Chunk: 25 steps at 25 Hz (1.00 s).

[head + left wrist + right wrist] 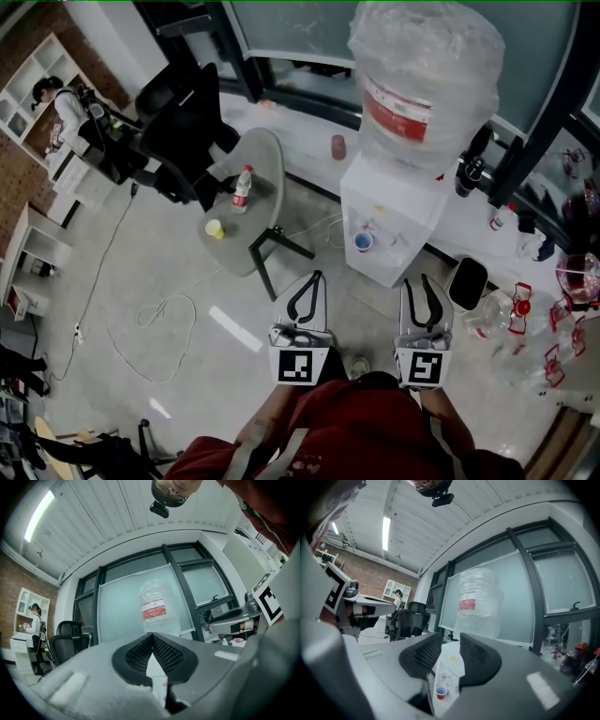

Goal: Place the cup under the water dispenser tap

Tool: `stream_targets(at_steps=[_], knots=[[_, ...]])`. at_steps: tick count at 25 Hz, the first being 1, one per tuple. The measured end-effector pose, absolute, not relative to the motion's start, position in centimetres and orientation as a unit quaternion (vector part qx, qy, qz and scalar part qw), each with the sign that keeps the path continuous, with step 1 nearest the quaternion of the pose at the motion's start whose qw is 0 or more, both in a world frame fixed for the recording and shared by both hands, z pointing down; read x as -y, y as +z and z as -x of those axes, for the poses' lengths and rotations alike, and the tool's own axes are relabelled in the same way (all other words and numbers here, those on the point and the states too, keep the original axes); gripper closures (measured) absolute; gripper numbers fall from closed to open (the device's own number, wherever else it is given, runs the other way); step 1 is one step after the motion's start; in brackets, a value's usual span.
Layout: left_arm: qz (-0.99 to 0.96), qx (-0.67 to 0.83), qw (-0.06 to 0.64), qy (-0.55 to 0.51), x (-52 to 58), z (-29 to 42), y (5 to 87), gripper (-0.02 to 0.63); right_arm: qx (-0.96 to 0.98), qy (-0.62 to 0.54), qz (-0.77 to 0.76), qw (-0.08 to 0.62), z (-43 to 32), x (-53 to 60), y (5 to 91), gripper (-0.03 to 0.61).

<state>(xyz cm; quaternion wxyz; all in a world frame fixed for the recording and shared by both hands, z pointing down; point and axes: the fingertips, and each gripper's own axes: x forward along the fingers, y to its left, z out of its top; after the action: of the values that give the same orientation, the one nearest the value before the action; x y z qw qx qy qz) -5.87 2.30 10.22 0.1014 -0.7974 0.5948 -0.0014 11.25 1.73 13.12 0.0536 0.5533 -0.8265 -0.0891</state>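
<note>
A small red cup (364,242) stands in the recess on the front of the white water dispenser (394,202), below its taps. A large plastic-wrapped bottle (427,80) tops the dispenser. Both grippers hang in front of it, apart from the cup. My left gripper (315,278) is shut with its tips touching and nothing in it; in the left gripper view the left gripper (152,635) points at the bottle (154,606). My right gripper (419,281) is open and holds nothing. In the right gripper view the cup (441,692) shows below the gap of the right gripper (451,641).
A grey side table (262,159) to the left carries a water bottle (242,187) and a yellow cup (215,229). Black office chairs (183,127) stand behind it. A black bin (468,281) and empty bottles (495,314) lie right of the dispenser. A cable (155,314) trails over the floor.
</note>
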Motion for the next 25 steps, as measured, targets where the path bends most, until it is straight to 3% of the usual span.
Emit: stream_targets(at_steps=[3, 5, 25], knots=[[0.798, -0.595, 0.096, -0.003, -2.5, 5.6, 10.4, 0.617, 0.829, -0.087, -0.550, 0.054, -11.2, -2.0, 13.1, 0.547], [0.796, -0.598, 0.089, -0.001, -2.5, 5.5, 10.6, 0.615, 0.829, -0.084, -0.551, 0.054, -11.4, -2.0, 13.1, 0.577], [0.794, -0.601, 0.090, -0.006, -3.4, 4.5, 11.0, 0.615, 0.837, -0.073, -0.540, 0.054, -12.5, -2.2, 13.5, 0.577]])
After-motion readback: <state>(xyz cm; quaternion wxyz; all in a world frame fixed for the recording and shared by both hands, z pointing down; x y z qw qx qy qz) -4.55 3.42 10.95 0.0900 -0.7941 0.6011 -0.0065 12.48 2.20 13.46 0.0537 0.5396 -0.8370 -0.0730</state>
